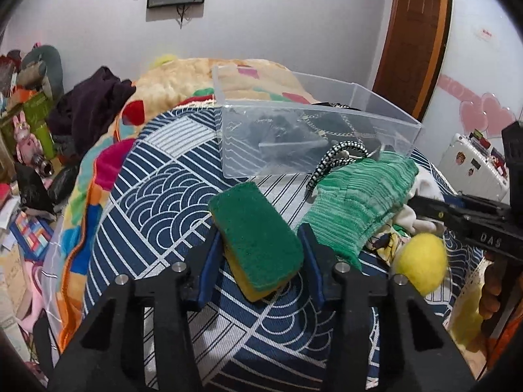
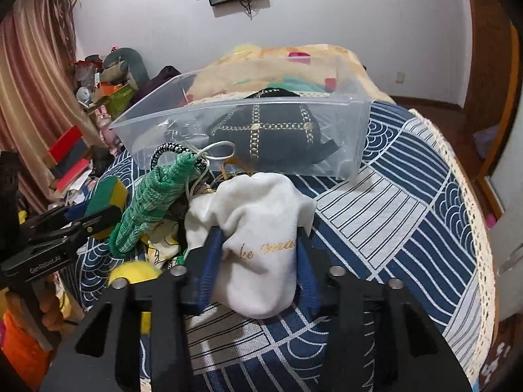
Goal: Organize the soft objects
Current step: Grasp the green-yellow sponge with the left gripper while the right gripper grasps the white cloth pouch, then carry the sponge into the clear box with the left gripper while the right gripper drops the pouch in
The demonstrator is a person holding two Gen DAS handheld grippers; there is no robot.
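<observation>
My left gripper point(image 1: 260, 245) is shut on a green and yellow sponge point(image 1: 256, 236), held above the blue patterned cloth; the sponge also shows in the right wrist view point(image 2: 106, 197). My right gripper point(image 2: 258, 254) is shut on a white cloth pouch point(image 2: 258, 245) with gold lettering. A clear plastic box point(image 1: 310, 137) stands ahead on the bed and holds a black item with gold chains point(image 2: 264, 137). A green ribbed cloth point(image 1: 356, 196) lies between the grippers, with a black-and-white cord point(image 1: 340, 153) by it. A yellow fuzzy ball point(image 1: 421, 261) lies at the right.
The bed is covered by a blue wave-patterned cloth point(image 1: 157, 196) over a colourful blanket point(image 1: 183, 81). Clutter and boxes point(image 1: 26, 121) stand left of the bed. A white suitcase point(image 1: 474, 163) and a wooden door point(image 1: 415, 32) are at the right.
</observation>
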